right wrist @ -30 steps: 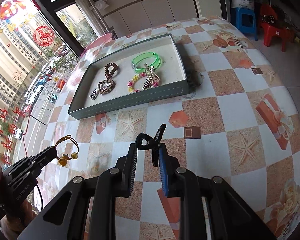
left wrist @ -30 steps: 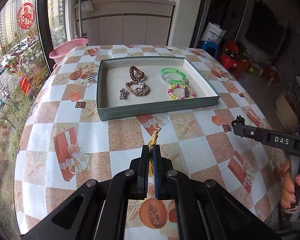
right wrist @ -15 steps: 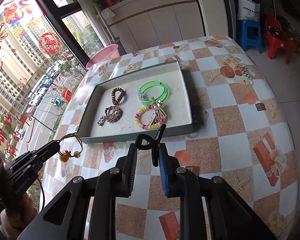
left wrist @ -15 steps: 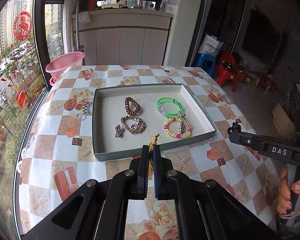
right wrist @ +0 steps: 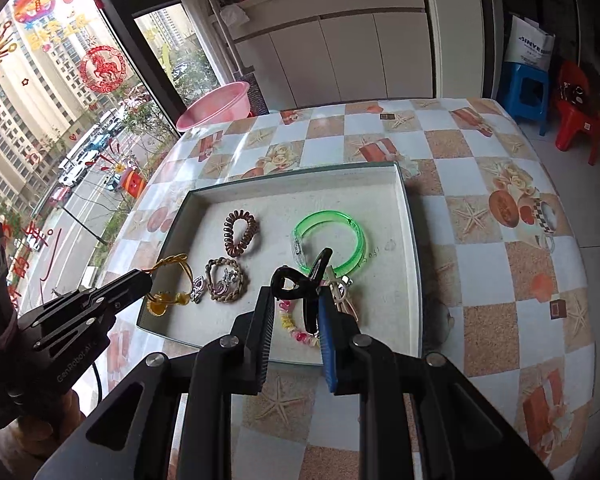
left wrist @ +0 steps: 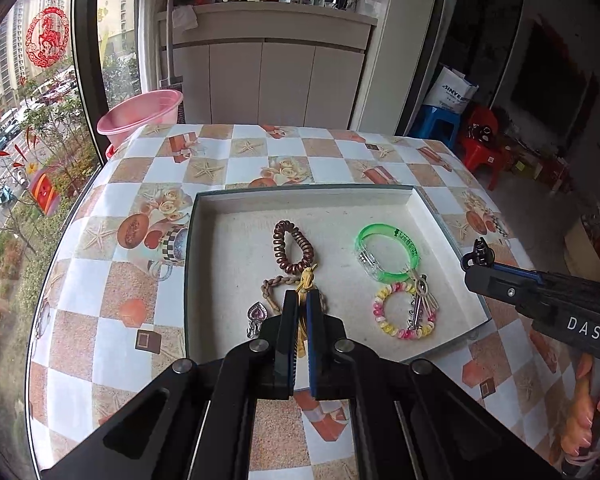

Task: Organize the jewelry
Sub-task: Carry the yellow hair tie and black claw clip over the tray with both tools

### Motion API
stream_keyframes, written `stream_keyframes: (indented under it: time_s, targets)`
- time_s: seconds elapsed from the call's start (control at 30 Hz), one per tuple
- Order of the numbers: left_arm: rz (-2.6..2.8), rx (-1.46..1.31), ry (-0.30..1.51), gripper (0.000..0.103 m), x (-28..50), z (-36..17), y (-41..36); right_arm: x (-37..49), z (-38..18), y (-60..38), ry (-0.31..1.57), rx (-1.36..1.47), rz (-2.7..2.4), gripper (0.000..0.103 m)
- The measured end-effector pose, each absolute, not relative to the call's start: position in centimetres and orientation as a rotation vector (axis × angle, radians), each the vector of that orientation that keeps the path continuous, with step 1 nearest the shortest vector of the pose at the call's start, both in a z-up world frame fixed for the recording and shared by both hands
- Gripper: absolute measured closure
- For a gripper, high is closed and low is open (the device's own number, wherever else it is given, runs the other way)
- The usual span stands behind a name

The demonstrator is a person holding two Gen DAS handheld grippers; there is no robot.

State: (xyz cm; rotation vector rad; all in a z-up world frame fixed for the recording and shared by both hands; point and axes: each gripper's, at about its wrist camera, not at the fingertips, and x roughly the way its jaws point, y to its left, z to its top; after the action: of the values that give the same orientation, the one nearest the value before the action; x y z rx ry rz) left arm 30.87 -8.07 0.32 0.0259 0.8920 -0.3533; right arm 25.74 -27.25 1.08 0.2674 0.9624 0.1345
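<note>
A shallow grey tray [left wrist: 191, 280] [right wrist: 414, 264] on the table holds a brown coil hair tie [left wrist: 293, 246], a braided bracelet [right wrist: 225, 281], a green bangle [left wrist: 388, 252], a pastel bead bracelet with keys [left wrist: 404, 316] and a small heart pendant [left wrist: 257, 315]. My left gripper [left wrist: 303, 300] is shut on a gold bracelet with amber beads [right wrist: 168, 280], held above the tray's near left part. My right gripper [right wrist: 296, 304] is shut on a black hair clip [right wrist: 300, 280], held above the tray's near edge.
The table has a checkered starfish cloth [left wrist: 112, 320]. A pink basin [left wrist: 140, 116] stands past the far left corner by the window. White cabinets [left wrist: 268, 80] lie behind. Blue and red stools [right wrist: 556, 96] stand on the floor at right.
Both grippers have risen and moved forward, from over the bare cloth to above the tray's near edge. Each still holds its item.
</note>
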Motion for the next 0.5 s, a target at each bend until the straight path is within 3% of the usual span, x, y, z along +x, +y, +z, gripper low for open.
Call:
stream_keyframes:
  time_s: [0.5]
  targets:
    - [-0.312,0.065,0.943,0.087,34.3,-4.7,-8.8,30.7,-5.9,-24.4,1.077,0.195,0.123,0.08]
